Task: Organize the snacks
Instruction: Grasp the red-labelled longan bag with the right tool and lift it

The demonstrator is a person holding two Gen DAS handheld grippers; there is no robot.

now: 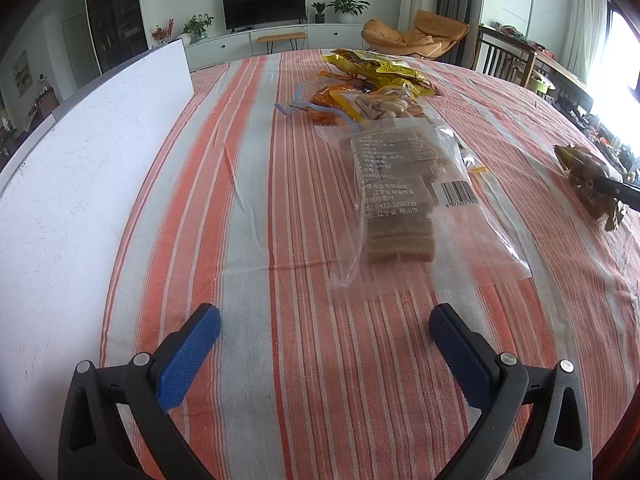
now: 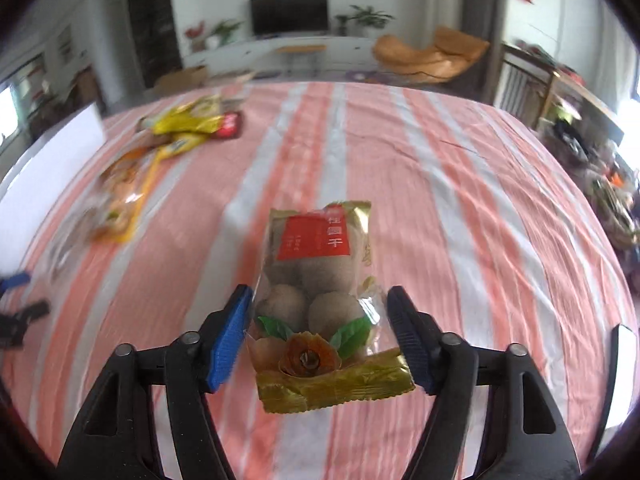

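My right gripper is shut on a clear and gold bag of dried longans with a red label. Both blue pads press its sides, and the bag stays sharp against the blurred table. The left wrist view shows that bag at the far right with a black finger over it. My left gripper stands open and empty over the striped tablecloth. Just beyond its fingertips lies a clear bag of brown bars, apart from them.
Past the bar bag lie a peanut bag, an orange bag and a yellow bag. A white board stands along the left edge. Chairs and a cluttered table stand to the right.
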